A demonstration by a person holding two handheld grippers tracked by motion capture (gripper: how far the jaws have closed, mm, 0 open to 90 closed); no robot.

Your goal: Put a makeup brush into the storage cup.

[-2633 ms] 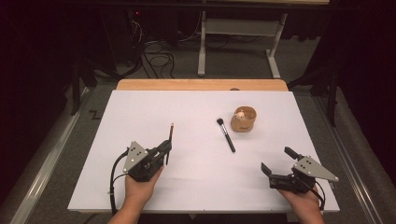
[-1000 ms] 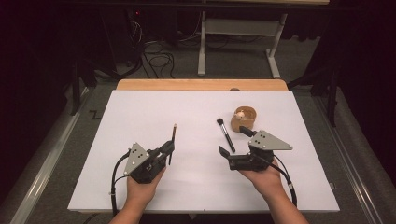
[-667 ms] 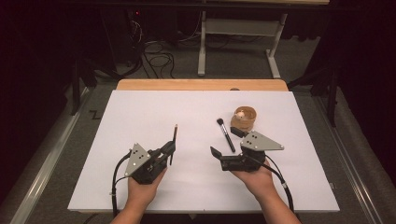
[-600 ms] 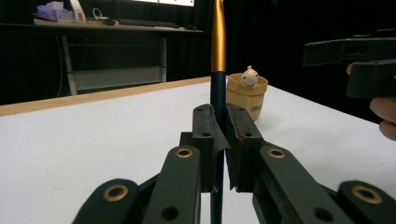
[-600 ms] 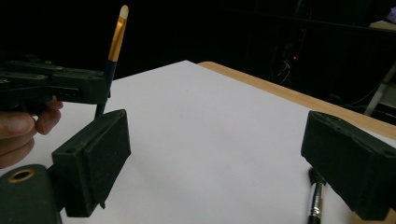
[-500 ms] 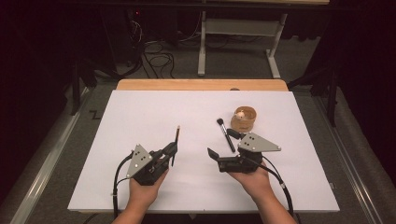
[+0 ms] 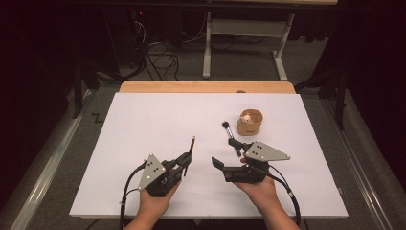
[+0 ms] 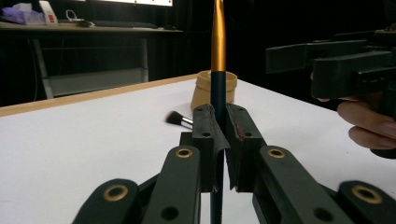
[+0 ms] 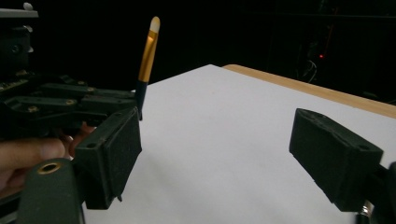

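Two hand-held grippers, two brushes and one small wooden cup point(image 7: 250, 121) are seen on a white table point(image 7: 143, 120) edged by a wooden strip at its far side.

The left gripper point(image 7: 186, 159) is pressed tight on a slim brush point(image 7: 191, 145) with a dark handle and a gold ferrule. From above, only a thin dark stick with a reddish tip is made out, rising from the jaws and leaning toward the far edge of the table. The left gripper view supplies what the overhead camera cannot: the slim brush point(image 8: 217, 70) is pinched low on its handle between the pads, its long axis nearly upright, the handle running on below the jaws. The right gripper view adds the pale, rounded tip of the brush point(image 9: 148, 51), tilted slightly away from the left gripper point(image 9: 136, 109).

The right gripper point(image 7: 225, 154) is held just beside the left, its jaws spread wide with nothing between them, though they have just been closing a little.

The second brush point(image 7: 231, 136), a black one with a fluffy head, is seen lying flat beside the cup, its bristles toward the far edge and its handle running under the right gripper's grey plate. Its head point(image 8: 176, 119) is caught again low behind the left jaws, with the cup point(image 8: 206, 89) behind it.
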